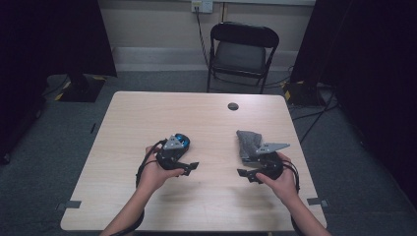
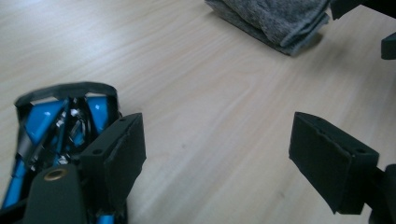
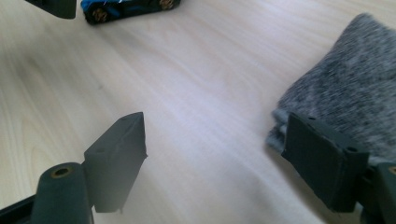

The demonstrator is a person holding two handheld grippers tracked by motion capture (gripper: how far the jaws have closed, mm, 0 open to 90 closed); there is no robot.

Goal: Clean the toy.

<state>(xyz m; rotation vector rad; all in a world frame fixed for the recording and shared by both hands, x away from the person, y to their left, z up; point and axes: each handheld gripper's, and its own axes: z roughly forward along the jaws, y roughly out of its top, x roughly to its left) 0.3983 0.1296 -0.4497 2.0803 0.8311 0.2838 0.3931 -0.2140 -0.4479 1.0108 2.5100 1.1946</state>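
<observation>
High view: both hands [image 1: 153,173] hold spread-fingered grippers [image 1: 193,167] facing inward, low over table [image 1: 206,123].

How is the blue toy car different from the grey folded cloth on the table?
The blue toy car is hard, glossy, blue and black; the grey folded cloth is soft, matte and plain grey. In the high view the car lies by the left claw, the cloth by the right claw. Both rest loose on the wooden table, neither gripped.

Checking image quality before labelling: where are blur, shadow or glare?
High view: dim, dark corners, table evenly lit. Left gripper view: toy car sharp, pale sheen on the wood. Right gripper view: near jaws soft, grey cloth slightly blurred, toy car crisp.
</observation>
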